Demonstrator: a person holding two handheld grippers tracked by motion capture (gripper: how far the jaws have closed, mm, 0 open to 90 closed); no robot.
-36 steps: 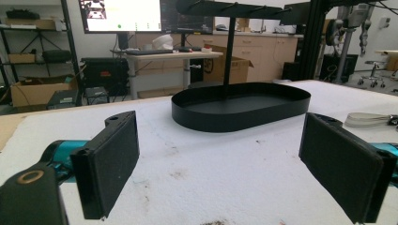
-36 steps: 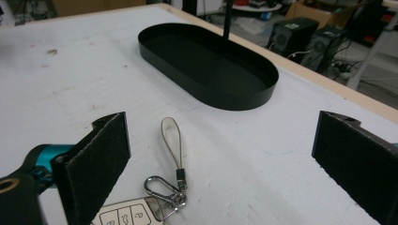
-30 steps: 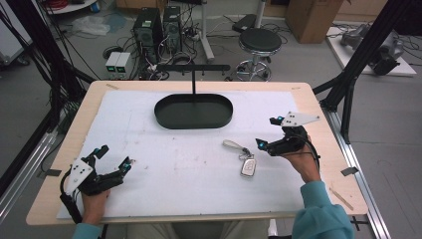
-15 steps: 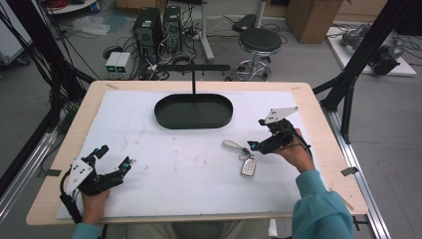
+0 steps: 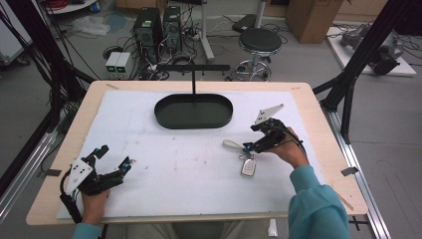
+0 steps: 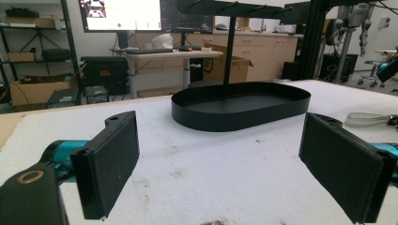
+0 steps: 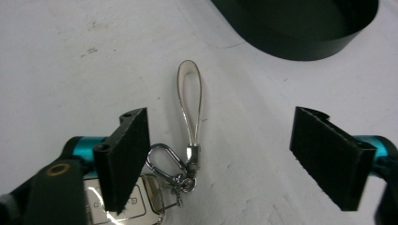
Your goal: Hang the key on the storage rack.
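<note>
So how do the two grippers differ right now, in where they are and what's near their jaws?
The right gripper hovers over the key fob and its strap, jaws straddling the clasp; the left gripper sits near the table's front left corner with only bare white mat between its jaws. The right tilts downward; the left points level toward the black tray. Both are open.

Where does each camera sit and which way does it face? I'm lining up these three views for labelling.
High view: above the person's side, looking forward and down on the white-covered table; both forearms, left gripper and right gripper show.
Left gripper view: low over the table, facing the black oval metal tray; its own open jaws show.
Right gripper view: looking down at the silver key fob with looped strap; its own open jaws show.
Shared: the tray appears in all three.
</note>
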